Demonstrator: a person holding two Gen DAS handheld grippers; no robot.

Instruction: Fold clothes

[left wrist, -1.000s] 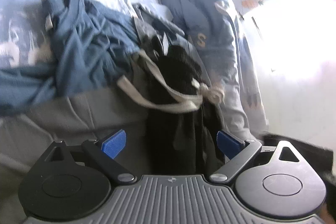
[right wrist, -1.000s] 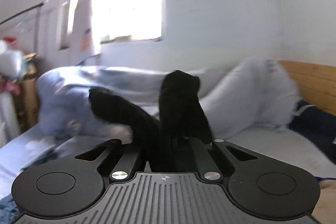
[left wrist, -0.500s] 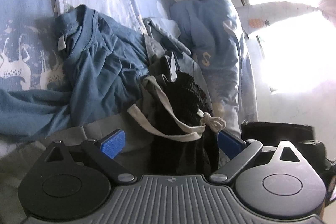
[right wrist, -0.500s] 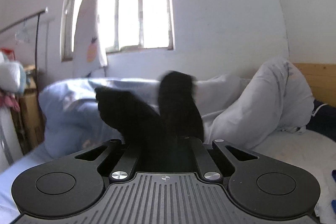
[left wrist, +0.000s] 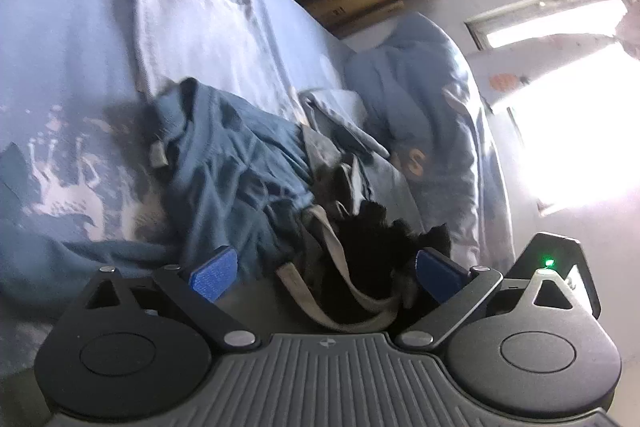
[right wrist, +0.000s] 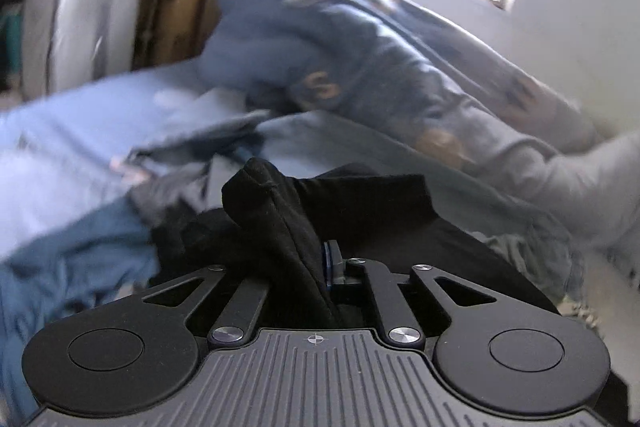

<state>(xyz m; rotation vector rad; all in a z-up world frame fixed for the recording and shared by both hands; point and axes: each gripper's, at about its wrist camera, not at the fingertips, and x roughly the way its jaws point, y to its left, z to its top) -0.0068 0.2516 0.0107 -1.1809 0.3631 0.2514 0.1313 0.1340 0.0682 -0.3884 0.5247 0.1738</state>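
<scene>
- Your right hand-held gripper (right wrist: 316,267) has swung from facing the window down toward the bed (right wrist: 60,131), carrying the black garment (right wrist: 280,219) to the clothes heap; the fold looks barely begun.
- Its jaws are just starting to open, a bunched fold of black cloth between them, one blue pad (right wrist: 329,259) showing beside it.
- Your left hand-held gripper (left wrist: 324,267) stands wide open, gripping nothing, over the black garment's ribbed end (left wrist: 368,243) and a pale drawstring (left wrist: 340,279).
- A blue T-shirt (left wrist: 224,163) lies crumpled beside them, pale folded jeans (left wrist: 200,27) beyond.
</scene>
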